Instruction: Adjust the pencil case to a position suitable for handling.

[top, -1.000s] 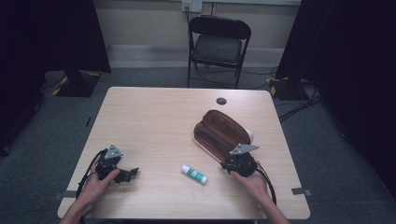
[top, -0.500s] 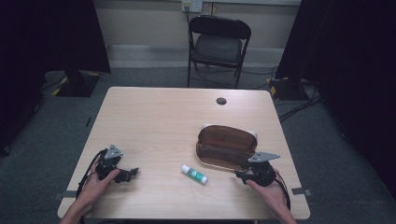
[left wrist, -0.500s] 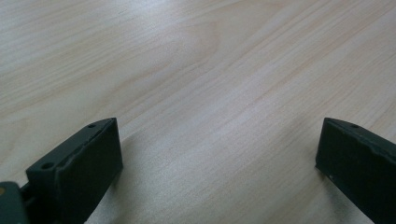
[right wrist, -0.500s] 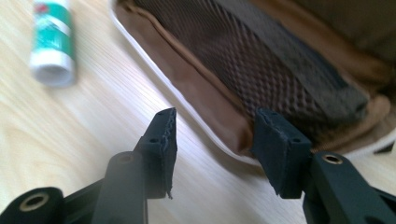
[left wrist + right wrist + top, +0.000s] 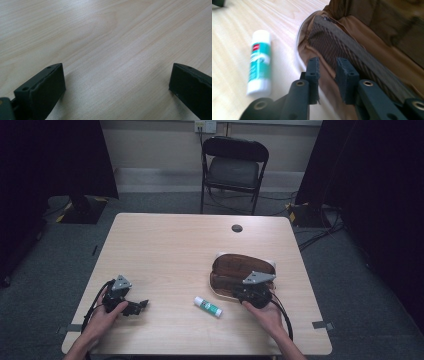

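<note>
The brown pouch (image 5: 242, 270), lying at the table's (image 5: 170, 245) right near the glue stick (image 5: 208, 306), is being pinched at its rim by the right gripper (image 5: 329, 72), jaws just closing, seemingly for repositioning; the left gripper (image 5: 117, 82) is being rested spread.

Brown zippered case (image 5: 235, 268) lying open on table's right side, white-and-teal glue stick (image 5: 208, 306) just beside it

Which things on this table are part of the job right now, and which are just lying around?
In the job:
- right gripper, fingers nearly together over the case's edge
- brown case
- glue stick, beside the case

Lying about:
- left gripper, open on the table
- folding chair
</note>
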The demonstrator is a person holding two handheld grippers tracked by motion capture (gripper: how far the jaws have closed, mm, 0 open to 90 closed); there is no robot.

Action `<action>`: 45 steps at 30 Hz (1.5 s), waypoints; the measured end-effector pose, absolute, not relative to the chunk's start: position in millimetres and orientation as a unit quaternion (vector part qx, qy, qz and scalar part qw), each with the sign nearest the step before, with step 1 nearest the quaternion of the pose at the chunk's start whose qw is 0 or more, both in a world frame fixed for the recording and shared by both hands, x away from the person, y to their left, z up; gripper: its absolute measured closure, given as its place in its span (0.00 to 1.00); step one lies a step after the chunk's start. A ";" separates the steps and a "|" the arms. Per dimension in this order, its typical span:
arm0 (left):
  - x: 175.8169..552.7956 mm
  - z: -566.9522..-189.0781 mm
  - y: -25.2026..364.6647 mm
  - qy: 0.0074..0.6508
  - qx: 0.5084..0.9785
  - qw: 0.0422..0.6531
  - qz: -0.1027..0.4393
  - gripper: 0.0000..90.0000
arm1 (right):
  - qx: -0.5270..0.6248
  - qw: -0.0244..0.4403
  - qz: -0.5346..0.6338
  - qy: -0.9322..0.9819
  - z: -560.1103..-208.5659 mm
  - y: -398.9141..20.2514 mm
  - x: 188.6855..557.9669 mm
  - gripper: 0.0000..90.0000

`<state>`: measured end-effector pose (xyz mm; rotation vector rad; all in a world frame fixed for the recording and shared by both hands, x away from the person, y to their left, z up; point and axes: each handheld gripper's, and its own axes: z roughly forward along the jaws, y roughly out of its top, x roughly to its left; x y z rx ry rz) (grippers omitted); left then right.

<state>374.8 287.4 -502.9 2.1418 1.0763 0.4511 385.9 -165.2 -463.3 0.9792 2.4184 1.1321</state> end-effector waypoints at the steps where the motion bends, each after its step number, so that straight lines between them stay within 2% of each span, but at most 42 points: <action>1: 374.9 -502.9 287.4 0.414 0.824 0.344 0.174 0.00 | 0.343 0.150 0.390 0.841 -465.2 -161.3 389.6 0.83; 7: 374.8 -503.0 287.3 0.414 0.824 0.344 0.174 0.00 | 0.357 0.150 0.371 0.844 -478.9 -152.6 403.5 0.85; 18: 374.8 -503.0 287.3 0.414 0.824 0.344 0.174 0.00 | 0.365 0.148 0.364 0.844 -487.2 -160.5 402.0 0.85; 31: 374.6 -503.0 287.2 0.414 0.824 0.344 0.174 0.00 | 0.376 0.135 0.363 0.842 -486.0 -184.0 385.0 0.84; 45: 374.6 -503.0 287.2 0.414 0.824 0.344 0.173 0.00 | 0.394 0.139 0.364 0.832 -486.8 -189.3 373.0 0.84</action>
